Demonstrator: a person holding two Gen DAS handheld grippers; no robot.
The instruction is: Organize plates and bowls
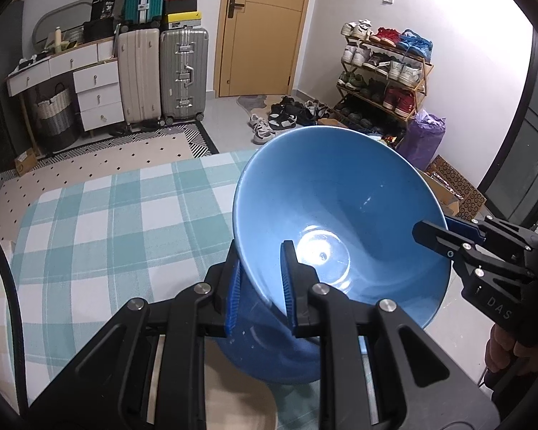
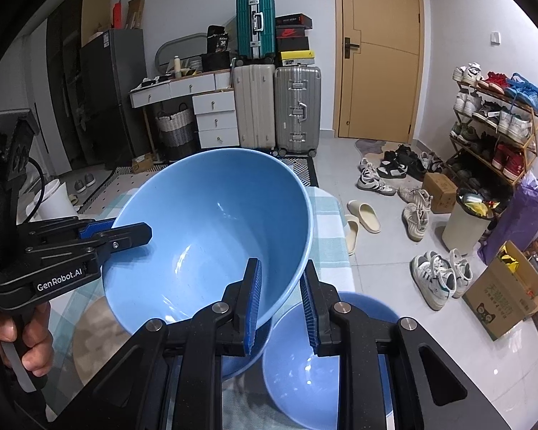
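Observation:
A large blue bowl (image 1: pixel 340 197) hangs tilted above the table with the green-and-white checked cloth (image 1: pixel 107 233), held by both grippers at opposite sides of its rim. My left gripper (image 1: pixel 260 251) is shut on the near left rim, one finger inside the bowl and one outside. My right gripper (image 1: pixel 434 233) clamps the right rim. The right wrist view shows the same bowl (image 2: pixel 211 215) with my right gripper (image 2: pixel 281 265) pinching its wall and my left gripper (image 2: pixel 140 231) on the far rim. A second blue bowl (image 2: pixel 322 365) sits on the table below.
A beige round mat (image 2: pixel 97 333) lies on the cloth under the held bowl. A white cup (image 2: pixel 53 200) stands at the table's far left. Past the table edge lie shoes (image 2: pixel 437 276), a cardboard box (image 2: pixel 502 297), a bin (image 2: pixel 466 222), suitcases (image 1: pixel 183 71) and a shoe rack (image 1: pixel 383 71).

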